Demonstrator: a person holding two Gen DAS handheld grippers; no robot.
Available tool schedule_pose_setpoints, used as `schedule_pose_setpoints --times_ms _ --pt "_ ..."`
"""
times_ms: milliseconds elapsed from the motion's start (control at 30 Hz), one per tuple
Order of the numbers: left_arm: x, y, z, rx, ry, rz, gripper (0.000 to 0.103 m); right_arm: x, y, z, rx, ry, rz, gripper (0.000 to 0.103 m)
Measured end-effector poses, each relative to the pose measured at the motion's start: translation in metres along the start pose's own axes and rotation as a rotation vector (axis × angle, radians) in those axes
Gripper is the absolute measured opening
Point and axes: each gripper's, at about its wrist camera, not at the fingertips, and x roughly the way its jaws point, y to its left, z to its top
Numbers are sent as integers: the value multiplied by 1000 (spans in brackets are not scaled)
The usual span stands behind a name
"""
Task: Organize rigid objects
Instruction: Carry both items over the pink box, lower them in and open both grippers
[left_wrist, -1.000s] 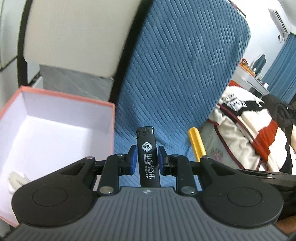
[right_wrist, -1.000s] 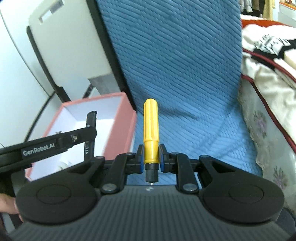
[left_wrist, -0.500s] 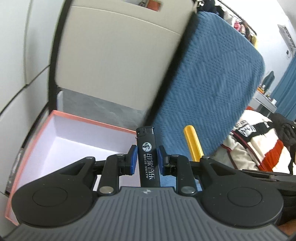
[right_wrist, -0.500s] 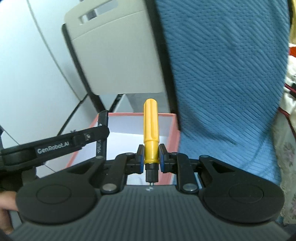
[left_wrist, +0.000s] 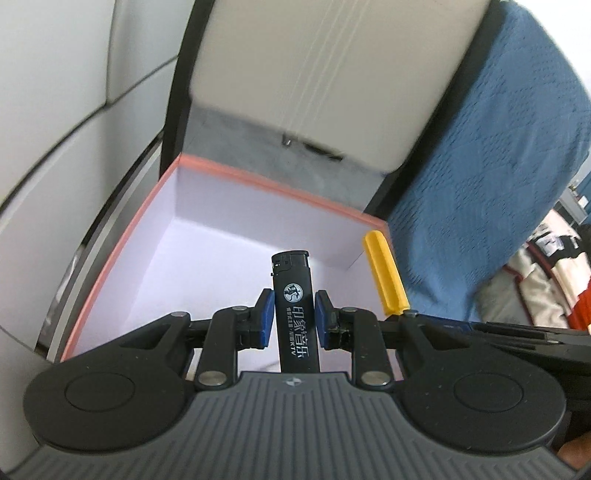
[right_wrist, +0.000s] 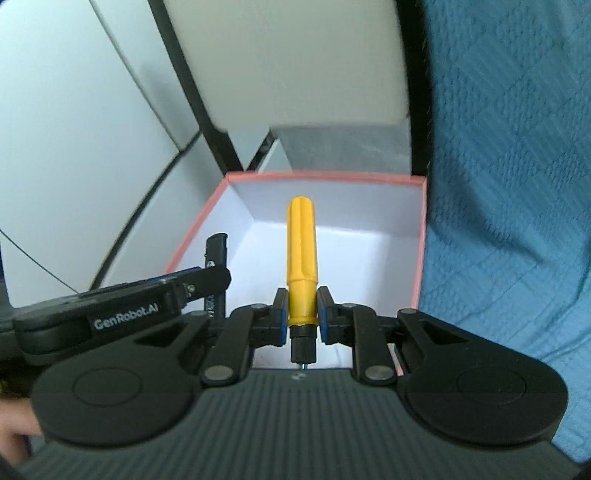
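Both grippers hang over the pink-rimmed box (right_wrist: 422, 236), whose white floor looks bare where visible, so nothing seems stowed yet; the right gripper (right_wrist: 302, 314) pinches the yellow screwdriver (right_wrist: 302, 254) by its handle, the left gripper (left_wrist: 294, 321) pinches the black lighter (left_wrist: 295, 306), both unreleased, leaving the drops

The black lighter (left_wrist: 295, 317) at frame centre carries a round logo, Chinese characters and "KTV"; the left gripper (right_wrist: 125, 314), lower left, reads "GenRobot.AI".
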Motion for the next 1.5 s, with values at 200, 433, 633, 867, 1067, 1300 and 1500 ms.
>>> schedule_pose_setpoints --times_ms 200,433,633,867,1067,1300,1500 --pt "36 25 -15 -17 75 25 27 42 -6 -9 27 74 -9 20" --pt "66 49 -26 -47 138 22 26 82 -11 -18 65 151 -45 20" --pt "82 51 -29 -56 164 15 26 93 -13 -19 74 164 -53 21" --pt "58 46 -21 -49 132 11 27 76 -9 -12 52 136 -40 21" --pt "19 30 -9 -26 65 17 27 37 -2 -5 6 73 -40 22" --pt "-35 3 -4 -14 -24 23 27 -30 1 6 -44 -54 -5 22" --pt "-73 -23 -12 6 -101 13 28 -82 5 5 -77 -147 13 22"
